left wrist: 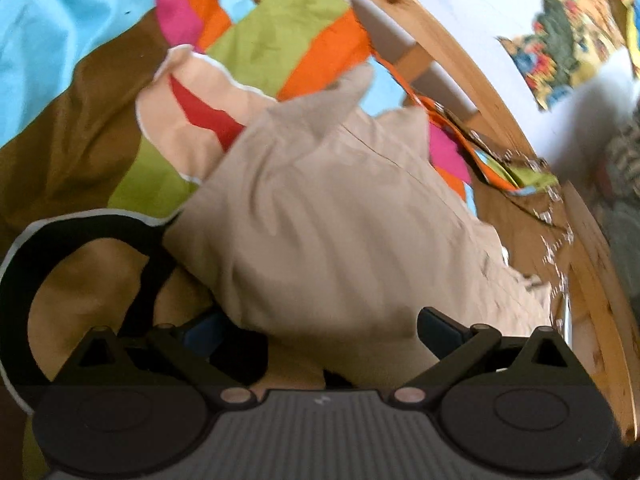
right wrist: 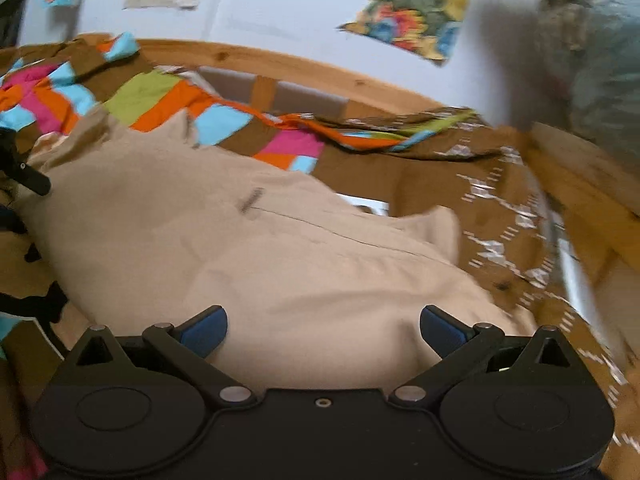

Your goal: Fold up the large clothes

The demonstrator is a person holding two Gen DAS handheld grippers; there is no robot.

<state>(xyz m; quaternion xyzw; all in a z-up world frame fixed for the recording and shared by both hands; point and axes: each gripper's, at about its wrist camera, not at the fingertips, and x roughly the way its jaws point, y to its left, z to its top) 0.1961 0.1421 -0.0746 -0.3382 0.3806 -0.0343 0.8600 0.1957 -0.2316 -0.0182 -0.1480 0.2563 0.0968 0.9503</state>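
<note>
A large beige garment [left wrist: 340, 216] lies bunched on a colourful patchwork bed cover [left wrist: 80, 92]. In the left wrist view it rises as a mound, with a pointed corner sticking up toward the headboard. My left gripper [left wrist: 320, 332] is open, its blue-tipped fingers [left wrist: 440, 328] wide apart with the beige cloth lying between them. The right wrist view shows the same garment [right wrist: 260, 248], with a seam and a small dark tag across it. My right gripper [right wrist: 324, 328] is open too, and cloth fills the gap between its fingers [right wrist: 206, 328]. The picture is blurred.
A wooden bed frame [right wrist: 320, 72] runs along the far side, below a white wall with bright posters [right wrist: 412, 4]. Brown patterned cover [right wrist: 500, 208] hangs over the right rail. A black part, perhaps the other gripper, shows at the left edge [right wrist: 32, 180]. Grey-green cloth [right wrist: 592, 48] is at the upper right.
</note>
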